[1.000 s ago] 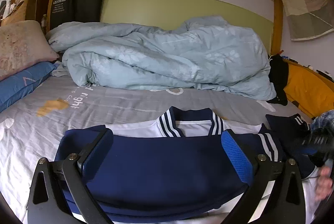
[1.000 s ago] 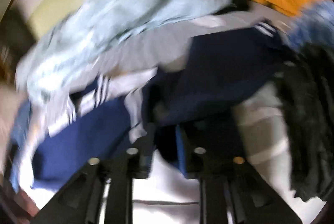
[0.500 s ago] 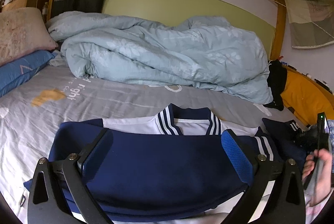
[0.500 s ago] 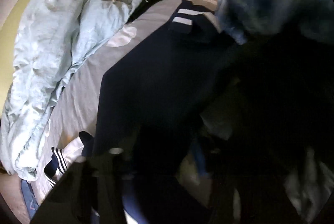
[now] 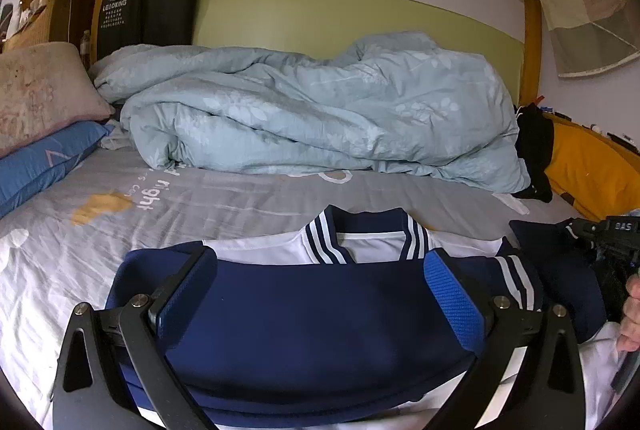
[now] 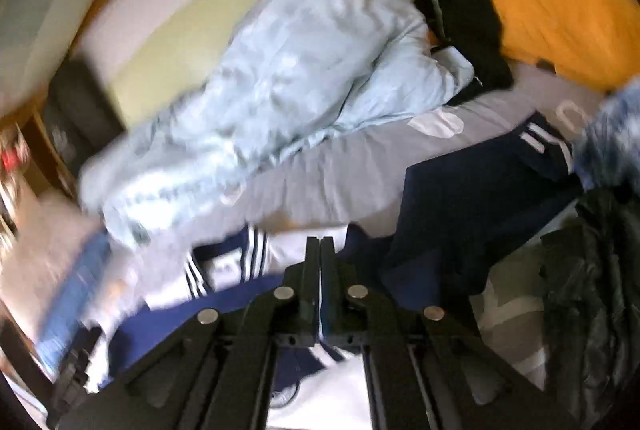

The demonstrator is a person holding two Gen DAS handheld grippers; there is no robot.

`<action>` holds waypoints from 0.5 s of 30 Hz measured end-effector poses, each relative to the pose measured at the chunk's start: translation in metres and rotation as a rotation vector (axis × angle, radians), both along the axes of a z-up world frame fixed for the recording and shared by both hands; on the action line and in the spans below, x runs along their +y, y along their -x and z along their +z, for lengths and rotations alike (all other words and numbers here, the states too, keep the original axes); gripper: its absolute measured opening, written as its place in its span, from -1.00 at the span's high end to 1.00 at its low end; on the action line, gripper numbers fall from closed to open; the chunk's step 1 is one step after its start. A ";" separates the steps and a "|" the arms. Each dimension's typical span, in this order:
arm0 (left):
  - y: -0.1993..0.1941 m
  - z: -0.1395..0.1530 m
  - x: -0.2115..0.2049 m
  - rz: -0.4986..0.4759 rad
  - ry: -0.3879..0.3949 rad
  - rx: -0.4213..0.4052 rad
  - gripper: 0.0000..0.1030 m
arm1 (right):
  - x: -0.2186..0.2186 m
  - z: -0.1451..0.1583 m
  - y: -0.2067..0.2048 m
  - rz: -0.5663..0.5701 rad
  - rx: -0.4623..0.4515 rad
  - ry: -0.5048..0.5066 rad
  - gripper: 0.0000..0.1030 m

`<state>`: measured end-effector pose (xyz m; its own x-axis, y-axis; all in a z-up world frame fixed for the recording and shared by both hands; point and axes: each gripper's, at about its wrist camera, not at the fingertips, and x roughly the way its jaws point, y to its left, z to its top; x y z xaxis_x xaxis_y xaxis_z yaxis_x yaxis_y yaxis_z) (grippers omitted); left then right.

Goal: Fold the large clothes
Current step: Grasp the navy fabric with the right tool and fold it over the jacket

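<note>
Raised and steadied since half a second ago, the right gripper (image 6: 320, 250) is seen with its jaws pressed together, nothing visibly between them.
Only the left view shows the left gripper (image 5: 320, 270) spread wide over the jacket (image 5: 320, 322) folded on the bed (image 5: 240, 197); the sleeve (image 6: 480, 189) is shown stretched out only in the right.

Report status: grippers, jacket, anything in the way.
Left gripper open over the folded navy body of the jacket. Right gripper shut, nothing visibly pinched. One sleeve stretched out unfolded. Black garment lies beside it.
</note>
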<state>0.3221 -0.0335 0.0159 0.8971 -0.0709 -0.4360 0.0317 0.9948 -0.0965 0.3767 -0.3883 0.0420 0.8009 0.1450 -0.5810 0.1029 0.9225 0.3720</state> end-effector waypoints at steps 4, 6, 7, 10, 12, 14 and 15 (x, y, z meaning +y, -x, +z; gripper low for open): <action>0.000 0.000 -0.002 -0.004 -0.003 -0.001 -0.99 | -0.004 -0.009 -0.001 -0.178 0.046 0.088 0.91; 0.001 0.000 -0.002 -0.005 -0.006 -0.009 -0.99 | -0.018 -0.014 -0.004 -0.198 0.076 0.043 0.55; 0.002 0.000 -0.002 -0.005 -0.007 -0.012 -0.99 | -0.028 -0.016 -0.004 -0.232 0.080 0.016 0.22; 0.002 0.000 -0.002 -0.006 -0.001 -0.009 -0.99 | -0.056 -0.020 0.001 -0.315 0.084 -0.028 0.16; 0.002 0.000 -0.001 -0.013 0.010 -0.003 -0.99 | -0.069 -0.023 0.000 -0.323 0.098 -0.079 0.08; 0.002 0.000 -0.001 -0.013 0.016 0.000 -0.99 | -0.085 -0.031 0.002 -0.356 0.128 -0.160 -0.14; 0.001 0.000 -0.002 -0.011 0.016 -0.002 -0.99 | -0.093 -0.037 0.004 -0.365 0.140 -0.211 -0.16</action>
